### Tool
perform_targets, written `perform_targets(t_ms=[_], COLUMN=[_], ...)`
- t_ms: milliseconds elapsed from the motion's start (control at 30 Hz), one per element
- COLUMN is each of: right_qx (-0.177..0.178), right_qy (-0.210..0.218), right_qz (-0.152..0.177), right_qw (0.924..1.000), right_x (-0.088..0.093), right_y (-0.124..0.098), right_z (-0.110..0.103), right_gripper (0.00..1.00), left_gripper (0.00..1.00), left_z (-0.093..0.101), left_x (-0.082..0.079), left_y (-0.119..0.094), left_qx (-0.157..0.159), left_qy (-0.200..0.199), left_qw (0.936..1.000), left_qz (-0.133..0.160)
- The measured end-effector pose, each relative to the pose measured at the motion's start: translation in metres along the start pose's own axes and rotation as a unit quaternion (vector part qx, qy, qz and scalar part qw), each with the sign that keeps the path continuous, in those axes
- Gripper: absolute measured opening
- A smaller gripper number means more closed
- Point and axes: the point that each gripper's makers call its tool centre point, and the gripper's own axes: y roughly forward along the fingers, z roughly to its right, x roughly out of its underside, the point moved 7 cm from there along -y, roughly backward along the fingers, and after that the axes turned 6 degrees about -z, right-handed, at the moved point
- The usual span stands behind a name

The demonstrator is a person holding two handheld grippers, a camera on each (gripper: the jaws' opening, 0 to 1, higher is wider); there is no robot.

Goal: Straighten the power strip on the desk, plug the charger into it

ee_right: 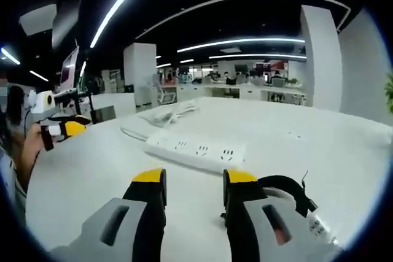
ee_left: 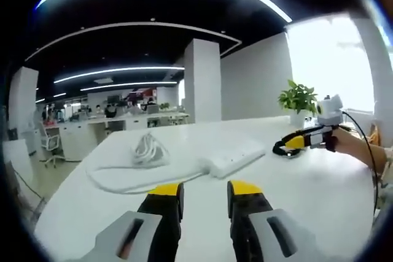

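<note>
A white power strip [ee_left: 236,157] lies at an angle on the white desk [ee_left: 307,194], a short way beyond my left gripper [ee_left: 206,191], which is open and holds nothing. Left of the strip sits a coiled white cable [ee_left: 147,150]. My right gripper [ee_left: 285,147] comes in from the right, held by a hand [ee_left: 356,145]. In the right gripper view the power strip [ee_right: 196,148] lies sockets up just ahead of my right gripper [ee_right: 193,182], open with nothing between its jaws. The coiled cable [ee_right: 166,113] rests behind it, and my left gripper [ee_right: 77,126] hovers at the left.
A potted plant [ee_left: 299,97] stands at the desk's far edge near a bright window. A monitor [ee_right: 69,69] rises at the left in the right gripper view. Office desks and chairs [ee_left: 49,142] fill the background beyond the desk's rounded edge.
</note>
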Motion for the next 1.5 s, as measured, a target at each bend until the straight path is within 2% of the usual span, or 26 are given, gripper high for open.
perform_targets(t_ms=[167,267,400,500,600,900,1267,1500], right_qx=[-0.003,-0.006,-0.011,-0.012,-0.019,-0.028,-0.044,-0.046], right_qy=[-0.004,-0.008,-0.013,-0.013,-0.008,-0.018,-0.021,-0.05], right_qz=[-0.002,-0.006,-0.009,-0.006,-0.009,-0.014,-0.013,-0.015], right_qw=[1.0,0.9999,0.9998,0.9998,0.9997,0.9993,0.9987,0.9976], right_x=[0.0,0.0,-0.001,-0.002,-0.002,-0.005,-0.01,-0.015], right_y=[0.001,0.004,0.005,0.007,0.009,0.016,0.027,0.032], right_z=[0.003,0.003,0.002,0.003,0.004,0.005,0.008,0.007], right_gripper=[0.37,0.37,0.37,0.37,0.36,0.35,0.34,0.34], left_gripper=[0.28,0.28,0.28,0.28,0.28,0.28,0.28,0.28], left_z=[-0.002,-0.003,-0.005,-0.007,-0.008,-0.012,-0.017,-0.017], left_x=[-0.006,-0.009,-0.012,-0.015,-0.018,-0.023,-0.022,-0.025], left_y=[0.007,0.011,0.013,0.016,0.021,0.034,0.05,0.058], left_qx=[0.002,0.013,0.006,0.004,0.001,-0.002,-0.008,-0.007], left_qy=[-0.004,-0.015,-0.004,-0.001,-0.007,-0.008,-0.015,-0.013], left_qw=[1.0,0.9998,0.9999,1.0,1.0,0.9999,0.9999,0.9999], left_qz=[0.002,-0.005,-0.01,-0.009,0.005,0.007,0.0,-0.002])
